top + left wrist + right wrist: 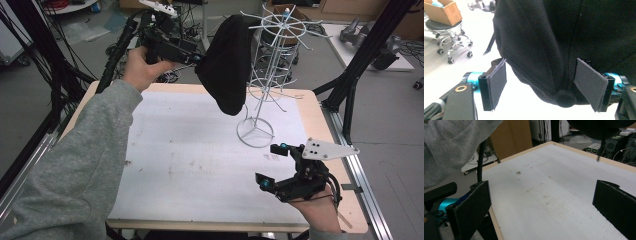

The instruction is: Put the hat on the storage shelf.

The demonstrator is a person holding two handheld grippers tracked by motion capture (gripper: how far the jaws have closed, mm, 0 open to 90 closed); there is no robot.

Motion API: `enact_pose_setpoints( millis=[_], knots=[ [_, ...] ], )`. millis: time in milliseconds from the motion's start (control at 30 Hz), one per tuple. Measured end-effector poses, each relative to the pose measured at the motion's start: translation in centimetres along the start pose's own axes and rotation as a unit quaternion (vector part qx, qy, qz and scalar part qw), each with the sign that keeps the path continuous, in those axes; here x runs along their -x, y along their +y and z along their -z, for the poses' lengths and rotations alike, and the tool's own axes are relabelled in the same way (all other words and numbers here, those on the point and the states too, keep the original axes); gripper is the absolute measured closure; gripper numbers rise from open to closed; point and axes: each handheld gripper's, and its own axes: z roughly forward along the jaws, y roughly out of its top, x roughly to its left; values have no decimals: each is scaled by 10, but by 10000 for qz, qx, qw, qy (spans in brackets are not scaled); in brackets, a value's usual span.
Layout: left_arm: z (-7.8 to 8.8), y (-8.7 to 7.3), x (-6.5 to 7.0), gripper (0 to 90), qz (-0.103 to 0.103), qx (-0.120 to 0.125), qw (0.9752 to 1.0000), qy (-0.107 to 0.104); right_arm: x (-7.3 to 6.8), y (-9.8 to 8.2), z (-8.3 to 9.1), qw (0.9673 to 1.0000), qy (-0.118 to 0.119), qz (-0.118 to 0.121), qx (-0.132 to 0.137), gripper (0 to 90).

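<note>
Before us: a black cap (227, 62), white wire rack (272, 65), white stained surface (200, 150), our grey sleeve (75, 165).

A table with a pale wooden rim (320, 112) carried a white foam sheet (190, 150), and faint brownish smudges (541, 197) marked the sheet's middle. Black metal frame struts (367, 45) rose beside the table's right edge. Behind the far edge, a tangle of dark cables (187, 30) lay on the grey floor. Farther right, a flat white board (350, 55) on the floor bore a grey moulded device (352, 31). A black-seated swivel stool on castors (451, 37) held an open brown cardboard box (444, 11). Beyond one table edge, small dark electronic units with green lights (592, 150) stood.
</note>
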Motion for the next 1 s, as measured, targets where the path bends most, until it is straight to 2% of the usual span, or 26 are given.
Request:
enact_pose_setpoints(
  millis=[133,200,400,433,467,500,600,700,867,933,967,1000],
  knots=[
    [6,0,4,219,10,57,9999,-94,1,0,1,10000,-15,-10,17,8],
    [16,1,9,195,-20,130,9998,-159,1,0,1,10000,-23,9,18,8],
    [34,-1,19,169,-55,233,9996,-134,0,0,0,10000,-1,2,12,8],
    [42,-6,23,169,-109,335,9994,-62,-1,1,0,10000,-1,4,6,8],
    [42,-6,23,169,-109,335,9994,-62,-1,1,-1,10000,9,12,12,8],
    [49,-12,25,169,-118,393,9991,-79,0,1,-1,10000,11,11,14,8],
    [56,-18,27,161,-87,397,9991,-76,0,2,0,10000,9,5,24,8],
    [71,-31,30,161,-63,468,9988,-92,3,4,1,10000,-67,22,42,8],
    [86,-47,35,161,5,545,9985,-100,8,5,4,9999,-137,22,87,8],
    [94,-56,38,158,20,569,9984,-65,11,5,6,9997,-178,-27,135,8],
    [101,-65,41,160,9,606,9982,7,13,5,6,9997,-194,-39,160,8],
    [101,-65,41,160,9,606,9982,7,14,6,7,9996,-215,-16,176,8]
  ],
)
